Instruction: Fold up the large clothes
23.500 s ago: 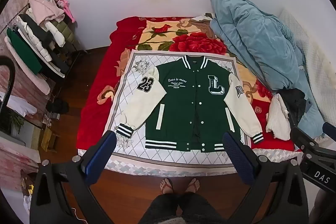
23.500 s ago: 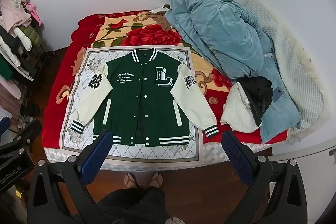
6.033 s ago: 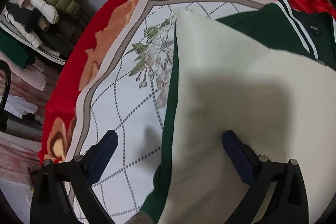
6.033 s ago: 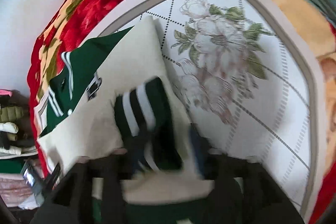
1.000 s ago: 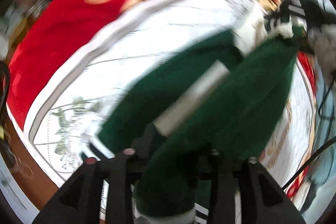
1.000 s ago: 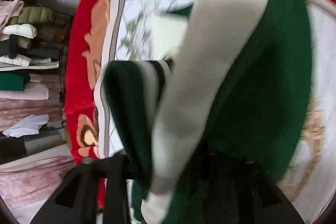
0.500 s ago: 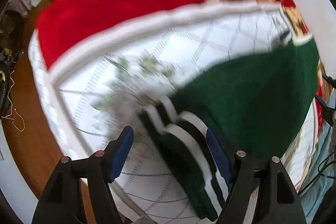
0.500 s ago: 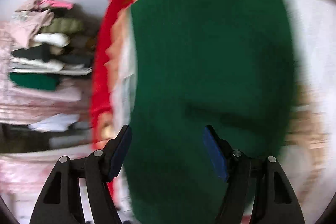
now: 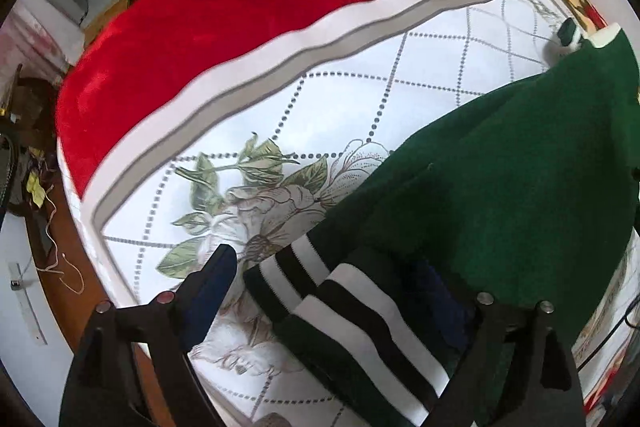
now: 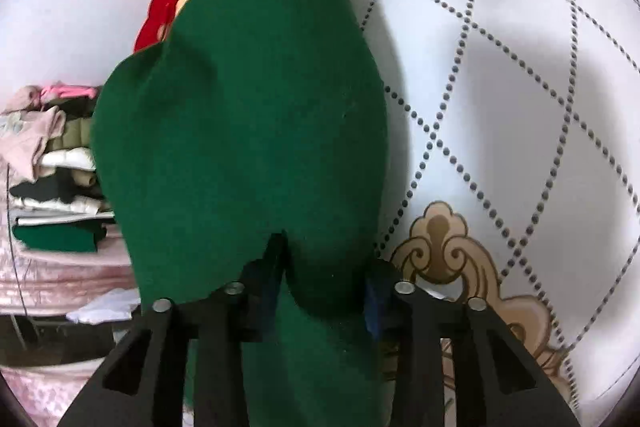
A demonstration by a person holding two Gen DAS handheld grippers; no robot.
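The green varsity jacket (image 9: 500,187) lies folded on the white quilted sheet (image 9: 360,87), back side up, its black-and-white striped hem (image 9: 352,303) towards me. My left gripper (image 9: 320,291) is open over that hem; the left finger (image 9: 208,287) rests on the sheet and the right finger is half hidden in green fabric. In the right wrist view the jacket (image 10: 248,115) fills the middle, and my right gripper (image 10: 320,283) is narrowed with a fold of green fabric pinched between its fingers.
A red floral blanket (image 9: 192,11) lies under the sheet, towards the bed's edge. The wooden floor (image 9: 52,259) shows at the lower left. A rack of stacked clothes (image 10: 52,163) stands left of the bed. The sheet's ornate border (image 10: 444,239) lies beside the right gripper.
The left gripper let go of the jacket a second ago, opened, and now rests low at the striped hem. The right gripper has closed in on a fold of the green fabric.
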